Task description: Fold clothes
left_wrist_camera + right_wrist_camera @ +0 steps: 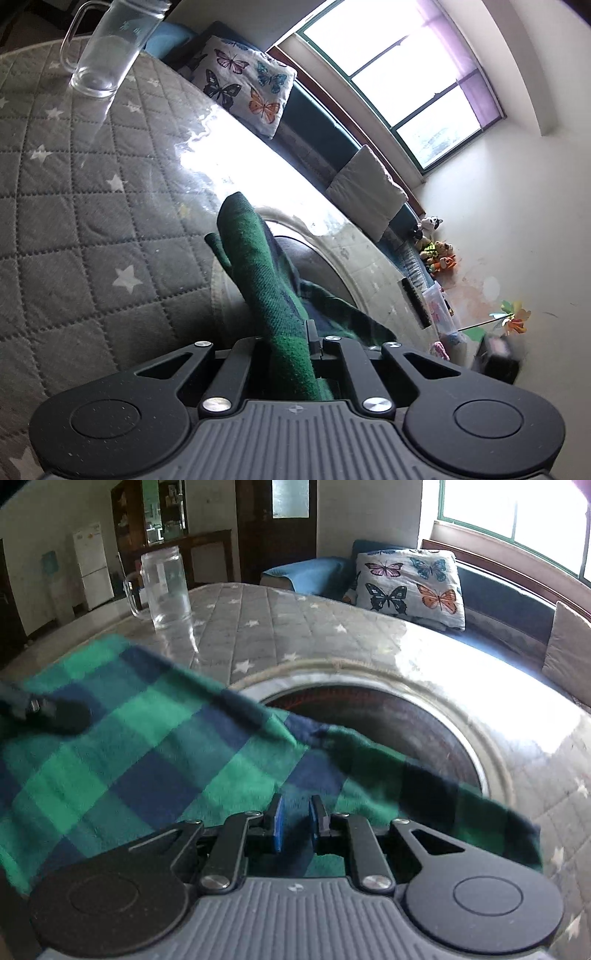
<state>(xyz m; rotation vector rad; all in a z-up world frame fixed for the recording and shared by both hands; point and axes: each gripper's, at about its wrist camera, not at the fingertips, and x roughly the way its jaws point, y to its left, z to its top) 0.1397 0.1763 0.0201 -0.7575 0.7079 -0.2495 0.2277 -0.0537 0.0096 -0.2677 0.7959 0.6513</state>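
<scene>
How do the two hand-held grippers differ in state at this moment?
The left hand-held gripper is shut on the green plaid cloth, which rises between its fingers; the right hand-held gripper has a gap between its blue-padded fingers and grips nothing. Both are over the cloth.

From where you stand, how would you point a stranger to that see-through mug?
Start at the big table under the grey quilted star-patterned cover. At its far end, beyond the green and blue checked cloth, stands the glass mug. It is the only clear thing there: tall, upright, apparently empty, with a loop handle on one side, unlike the soft butterfly cushion on the bench behind.
</scene>
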